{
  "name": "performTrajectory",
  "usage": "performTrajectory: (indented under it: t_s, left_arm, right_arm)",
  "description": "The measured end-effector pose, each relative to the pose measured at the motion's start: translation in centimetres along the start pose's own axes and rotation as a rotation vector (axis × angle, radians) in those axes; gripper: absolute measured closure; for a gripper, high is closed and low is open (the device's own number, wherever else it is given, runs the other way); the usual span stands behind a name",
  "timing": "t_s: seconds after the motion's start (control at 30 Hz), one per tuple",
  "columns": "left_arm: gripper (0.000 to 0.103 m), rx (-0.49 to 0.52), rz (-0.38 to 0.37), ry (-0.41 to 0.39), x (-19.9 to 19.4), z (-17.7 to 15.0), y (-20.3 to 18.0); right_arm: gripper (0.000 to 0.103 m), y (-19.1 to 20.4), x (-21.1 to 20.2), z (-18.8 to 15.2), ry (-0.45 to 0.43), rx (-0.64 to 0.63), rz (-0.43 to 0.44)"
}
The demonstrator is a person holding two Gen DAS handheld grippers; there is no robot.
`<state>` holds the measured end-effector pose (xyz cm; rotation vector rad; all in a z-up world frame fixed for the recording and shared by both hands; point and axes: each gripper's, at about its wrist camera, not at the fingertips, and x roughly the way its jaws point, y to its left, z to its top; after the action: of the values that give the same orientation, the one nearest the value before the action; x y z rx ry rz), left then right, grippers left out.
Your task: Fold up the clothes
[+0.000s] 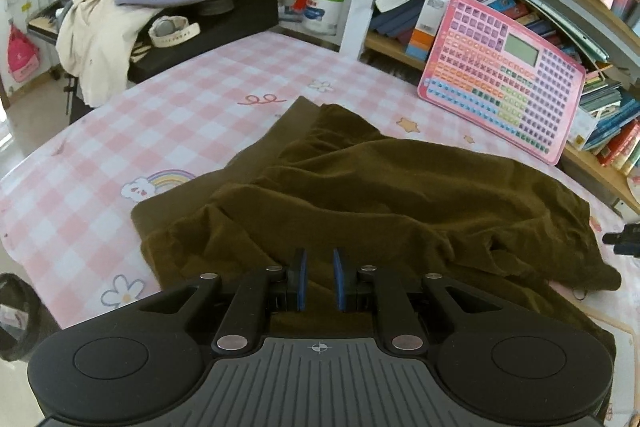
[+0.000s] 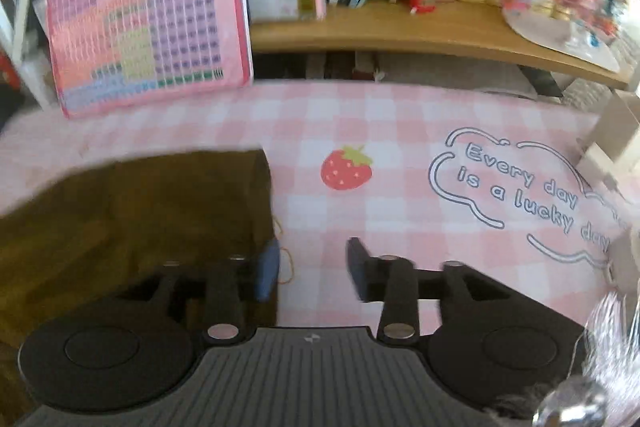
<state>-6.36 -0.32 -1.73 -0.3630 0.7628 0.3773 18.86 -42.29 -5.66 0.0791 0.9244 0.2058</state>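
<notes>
left wrist: low, close, facing shelves | right wrist: same | shared: brown garment (image 1: 380,195), pink board (image 2: 148,11)

The brown garment (image 1: 380,195) is soft, matt, creased cloth. The checked tablecloth (image 2: 400,115) looks smooth with a slight sheen. The shelf (image 2: 400,27) is pale smooth wood; the pink toy tablet (image 1: 504,75) is glossy plastic.

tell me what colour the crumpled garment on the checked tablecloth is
Dark olive brown garment; clearest in the left wrist view.

Soft daylight; left view sharp, right view motion-blurred; fisheye bending at edges.
</notes>
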Motion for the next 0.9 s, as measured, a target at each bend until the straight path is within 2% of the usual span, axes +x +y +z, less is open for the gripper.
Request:
performTrajectory:
  t_s: [0.07,0.17,0.33,0.43,0.47,0.5,0.53,0.57,0.6,0.63,0.7,0.8,0.87,0.9]
  left_arm:
    - [0.088,0.012,-0.003,0.004,0.4,0.2,-0.4]
    - [0.088,0.027,-0.009,0.002,0.6,0.6,-0.7]
    - [0.088,0.046,-0.014,-0.022,0.9,1.7,-0.6]
    - [0.088,0.051,-0.02,-0.038,1.2,2.7,-0.3]
    - [0.088,0.053,-0.024,-0.044,1.4,3.0,-0.2]
    - [0.088,0.058,-0.029,-0.051,1.6,3.4,-0.2]
    - [0.088,0.064,-0.034,-0.058,1.7,3.8,-0.1]
    - [0.088,0.071,-0.04,-0.064,1.9,4.2,-0.1]
    - [0.088,0.078,-0.046,-0.071,2.1,4.6,0.0]
    - [0.088,0.084,-0.053,-0.078,2.2,5.0,0.2]
    - [0.088,0.094,-0.066,-0.091,2.6,5.8,0.6]
    - [0.088,0.105,-0.083,-0.1,3.5,7.1,1.5]
    - [0.088,0.112,-0.096,-0.093,4.5,8.1,2.2]
    - [0.088,0.115,-0.102,-0.087,5.0,8.6,2.5]
  right_arm:
    - [0.061,0.2,-0.7,-0.3,-0.021,0.012,0.056]
    - [0.052,1.3,-1.5,-0.6,-0.034,0.014,0.151]
    - [0.048,1.8,-1.7,-1.7,-0.011,0.078,0.174]
    - [0.049,2.5,-1.1,-3.1,0.036,0.05,0.143]
    - [0.052,2.8,-0.9,-3.6,0.054,0.036,0.125]
    - [0.063,3.1,-0.6,-3.9,0.065,0.021,0.098]
    - [0.07,3.4,-0.5,-4.2,0.062,0.0,0.076]
    - [0.086,3.5,-0.6,-4.3,0.057,-0.025,0.069]
    - [0.091,3.6,-0.8,-4.2,0.055,-0.037,0.08]
    - [0.1,3.8,-1.2,-4.0,0.039,-0.046,0.087]
    - [0.099,4.3,-2.8,-3.5,-0.036,-0.075,0.059]
    - [0.099,5.0,-6.4,-3.0,-0.208,-0.063,0.075]
    - [0.099,5.3,-6.6,-3.2,-0.212,-0.041,0.015]
    - [0.098,5.1,-5.7,-3.5,-0.167,-0.02,-0.023]
